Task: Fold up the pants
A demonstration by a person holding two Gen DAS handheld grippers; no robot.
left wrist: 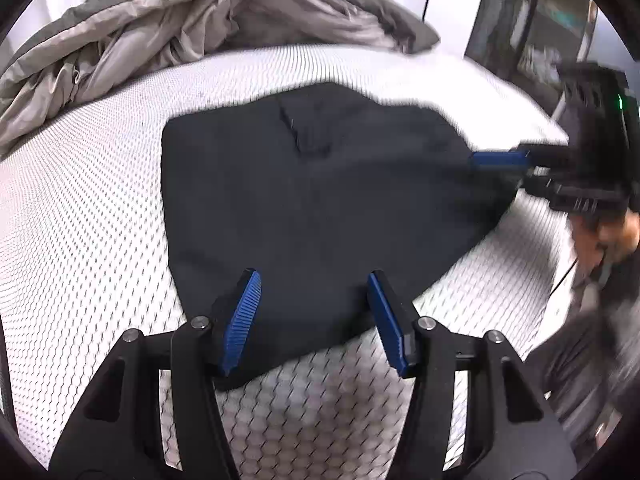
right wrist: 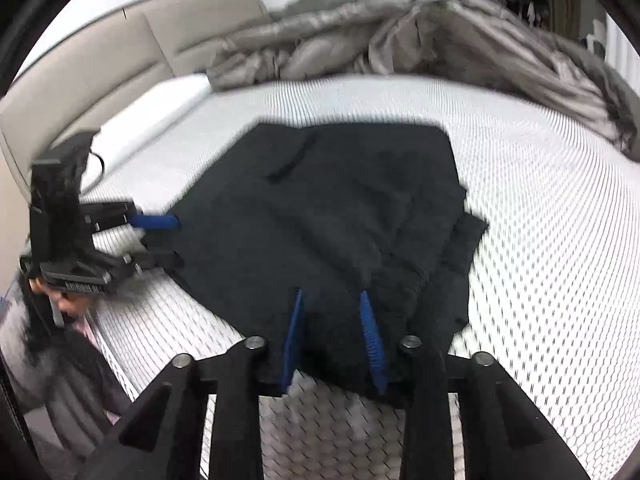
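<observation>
- In the left wrist view, a crumpled grey duvet point(left wrist: 192, 16) is lying bunched in the upper left of the frame, its far end cut off by the lens rim.
- The dark pants point(left wrist: 312, 200) are lying folded into a compact slab in the middle of the frame on the white mesh-patterned mattress point(left wrist: 80, 220); here the slab's long axis is running from lower left to upper right, with a slanted pocket slit showing near its top.
- The left gripper point(left wrist: 314, 320) is hovering at the near edge of the pants, its blue fingers point(left wrist: 244, 320) standing well apart with nothing clamped between them.
- At the right edge the right gripper point(left wrist: 500, 164) is smeared by blur; only one blue finger is readable there.
- In the right wrist view, the right gripper's fingers point(right wrist: 370, 340) are standing partly apart over the near hem; whether they are pinching cloth is hard to tell.
- At the right side of the pants, stacked layers are peeking out unevenly.
</observation>
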